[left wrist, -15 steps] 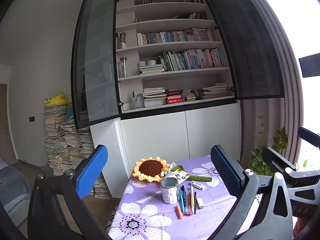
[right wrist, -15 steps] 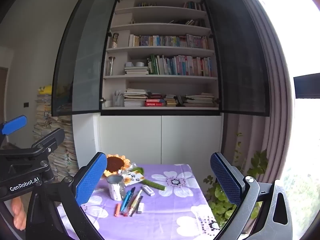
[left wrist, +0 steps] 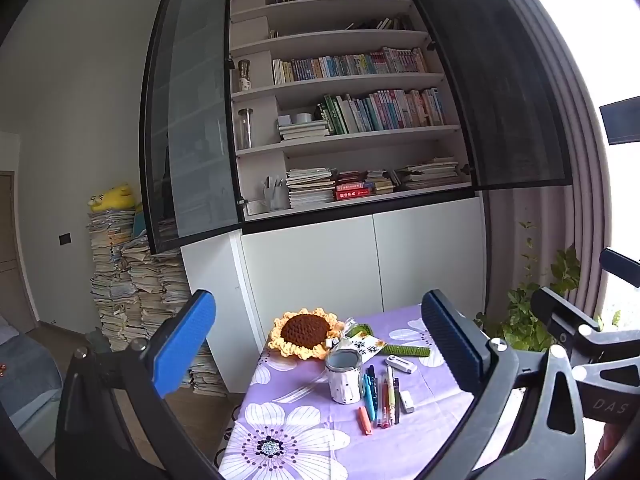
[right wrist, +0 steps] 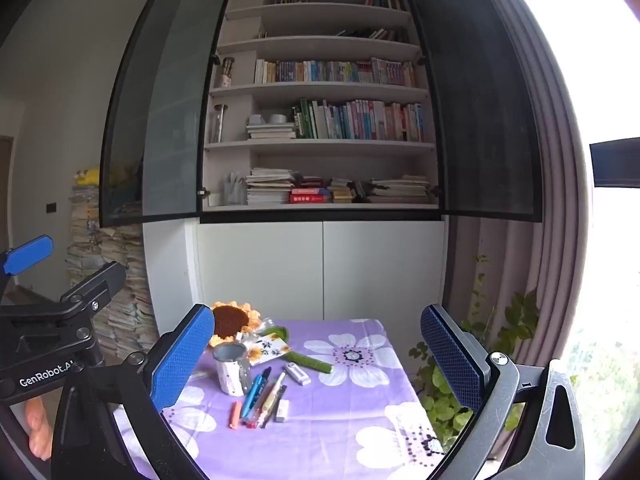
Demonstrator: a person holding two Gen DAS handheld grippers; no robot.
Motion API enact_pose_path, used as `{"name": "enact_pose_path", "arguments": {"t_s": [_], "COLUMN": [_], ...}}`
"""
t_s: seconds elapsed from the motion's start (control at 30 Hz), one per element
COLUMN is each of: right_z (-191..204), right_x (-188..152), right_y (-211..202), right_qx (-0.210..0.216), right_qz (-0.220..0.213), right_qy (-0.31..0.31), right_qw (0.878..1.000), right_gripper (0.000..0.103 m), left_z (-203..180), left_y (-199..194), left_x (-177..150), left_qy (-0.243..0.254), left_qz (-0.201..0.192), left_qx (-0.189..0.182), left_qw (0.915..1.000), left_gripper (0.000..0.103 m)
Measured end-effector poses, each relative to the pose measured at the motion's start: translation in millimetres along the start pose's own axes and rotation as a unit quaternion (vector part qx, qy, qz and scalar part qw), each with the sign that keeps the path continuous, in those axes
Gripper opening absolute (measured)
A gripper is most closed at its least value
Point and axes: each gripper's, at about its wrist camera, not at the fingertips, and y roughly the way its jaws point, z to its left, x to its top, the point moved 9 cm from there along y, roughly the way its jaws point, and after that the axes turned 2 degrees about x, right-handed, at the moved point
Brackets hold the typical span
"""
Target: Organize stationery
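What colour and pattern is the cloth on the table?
The tablecloth is purple with large white flowers, clearest in the right wrist view.

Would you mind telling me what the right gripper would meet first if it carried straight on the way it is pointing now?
The right gripper, open and empty, points level, above the purple tablecloth. Its line seems to pass over the pens and reach the white cabinet doors first, though depth is unclear.
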Motion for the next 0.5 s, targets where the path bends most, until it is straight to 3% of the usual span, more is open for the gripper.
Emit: {"name": "enact_pose_path", "arguments": {"t_s": [0.5], "right_z": [-7.7], "right_x": [-24.4], "right_y": [31.7], "right_qx": [0.012], "right_qz": [0.051], "right_qy": [0.035], "right_qw": [0.998], "right_gripper": [0.103], "left_z": [-4.5], "left_y": [24.4], "left_x": [-19.8], "left_qy": [0.009], "left_qz": [0.040], "left_qx": [-0.004], "left_qw": [0.9992], "left_gripper": [0.102]}}
